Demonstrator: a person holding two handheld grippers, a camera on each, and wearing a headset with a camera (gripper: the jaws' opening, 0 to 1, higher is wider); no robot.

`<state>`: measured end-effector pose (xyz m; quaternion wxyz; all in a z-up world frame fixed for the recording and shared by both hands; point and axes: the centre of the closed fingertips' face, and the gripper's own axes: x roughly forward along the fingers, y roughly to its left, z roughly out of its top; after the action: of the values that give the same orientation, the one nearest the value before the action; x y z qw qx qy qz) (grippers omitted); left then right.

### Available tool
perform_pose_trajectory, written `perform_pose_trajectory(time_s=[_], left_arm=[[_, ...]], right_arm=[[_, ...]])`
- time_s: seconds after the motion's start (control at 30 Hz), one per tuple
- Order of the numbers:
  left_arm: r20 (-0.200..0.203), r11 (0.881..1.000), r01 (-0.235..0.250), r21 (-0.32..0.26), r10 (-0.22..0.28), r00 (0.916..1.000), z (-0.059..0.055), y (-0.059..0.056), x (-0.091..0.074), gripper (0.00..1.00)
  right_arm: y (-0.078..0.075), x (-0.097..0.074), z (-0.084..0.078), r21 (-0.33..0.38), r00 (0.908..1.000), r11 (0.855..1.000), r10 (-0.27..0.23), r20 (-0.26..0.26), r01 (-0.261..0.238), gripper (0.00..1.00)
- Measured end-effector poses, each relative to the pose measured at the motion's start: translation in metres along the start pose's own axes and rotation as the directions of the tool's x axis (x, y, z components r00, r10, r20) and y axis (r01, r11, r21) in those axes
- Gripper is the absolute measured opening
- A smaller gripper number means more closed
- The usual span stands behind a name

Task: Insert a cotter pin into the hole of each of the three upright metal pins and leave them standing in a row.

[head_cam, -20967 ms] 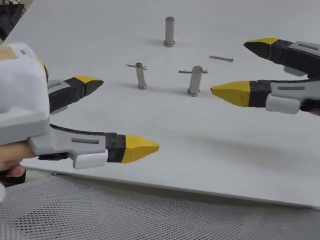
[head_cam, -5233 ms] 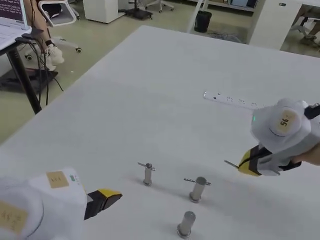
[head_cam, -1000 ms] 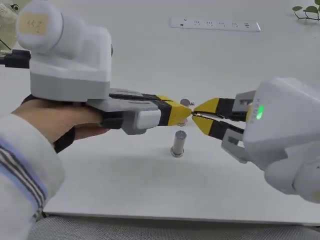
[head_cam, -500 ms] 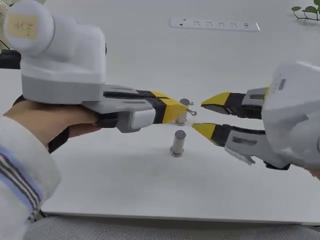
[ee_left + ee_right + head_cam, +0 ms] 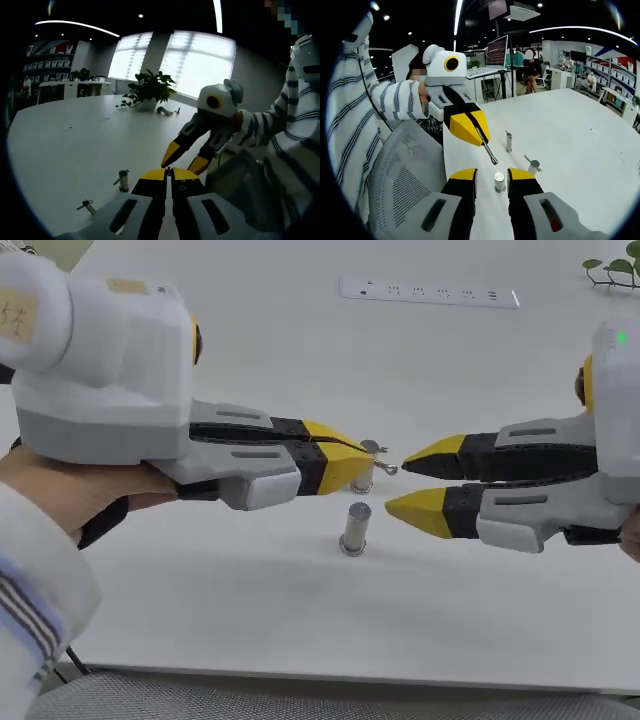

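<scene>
My left gripper (image 5: 366, 464) is shut on a thin cotter pin (image 5: 487, 145), which sticks out past its yellow tips. My right gripper (image 5: 398, 483) stands open just to its right, jaws apart and holding nothing. A bare upright metal pin (image 5: 355, 528) stands on the white table below both tips; in the right gripper view this bare pin (image 5: 499, 181) sits between my open jaws. Two more upright pins (image 5: 509, 141) (image 5: 534, 165) each carry a cotter pin through the top. One of them (image 5: 364, 480) is partly hidden behind the left tips.
A white power strip (image 5: 430, 290) lies at the far side of the table (image 5: 250, 610), with a plant (image 5: 612, 264) at the far right corner. The table's front edge runs close below the grippers. A grey mesh chair (image 5: 405, 185) stands beside the table.
The right gripper, which was shut on the cotter pin at the left gripper's tips, has opened and drawn back to the right. The left gripper now holds the pin.
</scene>
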<state>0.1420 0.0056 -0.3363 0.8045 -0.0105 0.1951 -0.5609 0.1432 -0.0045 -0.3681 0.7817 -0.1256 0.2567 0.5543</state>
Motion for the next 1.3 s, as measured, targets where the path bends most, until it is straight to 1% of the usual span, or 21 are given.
perform_pose_trajectory(time_s=[0.03, 0.07, 0.17, 0.2, 0.3, 0.37, 0.43, 0.6, 0.73, 0.9, 1.0, 1.07, 1.13, 1.23, 1.3], left_arm=[[0.001, 1.000, 0.008, 0.016, -0.008, 1.0000, 0.001, -0.003, 0.000, 0.00], [0.003, 0.999, 0.018, 0.032, -0.018, 0.9998, 0.001, -0.006, 0.001, 0.00], [0.014, 0.997, 0.033, 0.074, -0.034, 0.9993, 0.004, -0.011, -0.001, 0.00], [0.018, 0.995, 0.028, 0.092, -0.030, 0.9994, 0.005, -0.011, -0.001, 0.00], [0.014, 0.995, 0.044, 0.093, -0.045, 0.9989, 0.005, -0.014, -0.001, 0.00], [0.007, 0.992, 0.052, 0.114, -0.053, 0.9986, 0.004, -0.016, 0.000, 0.00], [0.005, 0.991, 0.058, 0.120, -0.059, 0.9983, 0.004, -0.017, 0.000, 0.00], [0.004, 0.988, 0.065, 0.140, -0.066, 0.9978, 0.004, -0.019, 0.000, 0.00], [-0.007, 0.985, 0.082, 0.151, -0.082, 0.9966, 0.002, -0.021, 0.001, 0.00], [-0.010, 0.984, 0.093, 0.155, -0.093, 0.9956, 0.002, -0.021, 0.000, 0.00], [-0.026, 0.981, 0.107, 0.161, -0.104, 0.9942, -0.002, -0.021, -0.002, 0.00], [-0.036, 0.981, 0.120, 0.155, -0.116, 0.9926, -0.004, -0.022, -0.003, 0.00], [-0.051, 0.978, 0.128, 0.163, -0.121, 0.9913, -0.008, -0.022, -0.003, 0.00], [-0.071, 0.976, 0.138, 0.168, -0.128, 0.9893, -0.011, -0.028, -0.001, 0.00], [-0.082, 0.977, 0.143, 0.161, -0.131, 0.9879, -0.013, -0.030, 0.001, 0.00]], right_arm=[[0.002, 0.000, 0.000, -0.002, 1.0000, 1.000, 0.008, 0.001, -0.008, 0.18], [0.007, 0.002, 0.003, -0.003, 0.9997, 1.000, 0.025, 0.004, -0.025, 0.18], [0.013, 0.004, 0.005, 0.005, 0.9983, 0.998, 0.056, 0.015, -0.056, 0.17], [0.014, 0.004, 0.006, 0.006, 0.9981, 0.998, 0.059, 0.016, -0.059, 0.16], [0.016, 0.006, 0.007, 0.017, 0.9975, 0.998, 0.067, 0.022, -0.067, 0.15], [0.015, 0.007, 0.006, 0.020, 0.9978, 0.998, 0.063, 0.022, -0.064, 0.16], [0.014, 0.007, 0.006, 0.022, 0.9979, 0.998, 0.061, 0.023, -0.062, 0.14], [0.016, 0.006, 0.006, 0.033, 0.9970, 0.997, 0.071, 0.031, -0.072, 0.09], [0.018, 0.005, 0.006, 0.048, 0.9954, 0.995, 0.090, 0.033, -0.091, 0.01], [0.022, 0.005, 0.006, 0.041, 0.9932, 0.993, 0.112, 0.031, -0.113, 0.00], [0.025, 0.005, 0.003, 0.026, 0.9919, 0.992, 0.127, 0.014, -0.127, 0.00], [0.028, 0.005, 0.001, 0.018, 0.9899, 0.990, 0.142, 0.001, -0.142, 0.00], [0.030, 0.005, 0.000, 0.003, 0.9891, 0.989, 0.147, -0.008, -0.147, 0.00], [0.031, 0.004, -0.002, -0.009, 0.9870, 0.987, 0.160, -0.018, -0.160, 0.00], [0.032, 0.002, -0.002, -0.018, 0.9858, 0.986, 0.166, -0.022, -0.167, 0.00]])
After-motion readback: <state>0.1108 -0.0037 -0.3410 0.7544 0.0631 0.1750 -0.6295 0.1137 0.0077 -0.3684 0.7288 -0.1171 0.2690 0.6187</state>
